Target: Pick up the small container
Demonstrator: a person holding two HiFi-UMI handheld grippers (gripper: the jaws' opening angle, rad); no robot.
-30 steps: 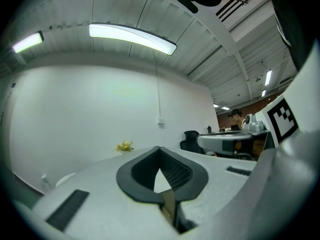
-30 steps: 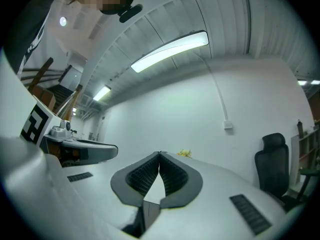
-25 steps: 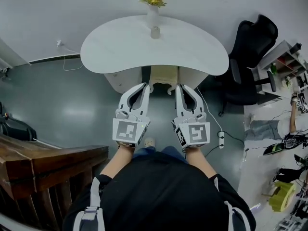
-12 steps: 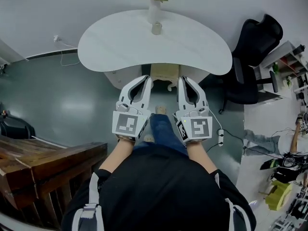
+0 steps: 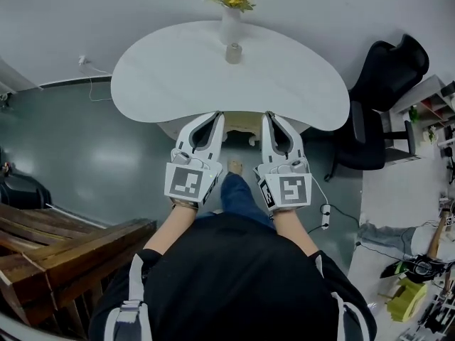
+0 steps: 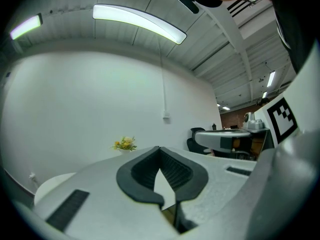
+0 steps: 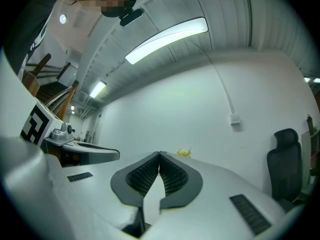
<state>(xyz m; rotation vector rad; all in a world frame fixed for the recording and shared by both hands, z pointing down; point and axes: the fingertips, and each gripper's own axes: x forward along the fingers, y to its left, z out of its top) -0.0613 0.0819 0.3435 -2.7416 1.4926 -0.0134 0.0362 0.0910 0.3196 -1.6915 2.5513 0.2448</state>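
Note:
A small grey container [image 5: 233,53] stands on the far side of a white kidney-shaped table [image 5: 178,77], just in front of a white vase of yellow flowers [image 5: 231,9]. Both grippers are held side by side at the table's near edge, well short of the container. My left gripper [image 5: 217,116] is shut with nothing in it, its jaw tips touching. My right gripper [image 5: 269,116] is likewise shut and empty. In the left gripper view only the flowers [image 6: 125,143] show beyond the jaws [image 6: 159,149]; in the right gripper view the flowers [image 7: 184,152] peek over the jaws [image 7: 159,155].
A black office chair [image 5: 387,84] stands right of the table. Wooden stairs [image 5: 57,247] lie at lower left. A power strip and cables [image 5: 325,215] lie on the grey floor. My legs and one foot [image 5: 234,168] show under the grippers.
The table has come closer and the view has shifted; both grippers now reach its near edge. My foot has stepped forward. Both grippers stay shut.

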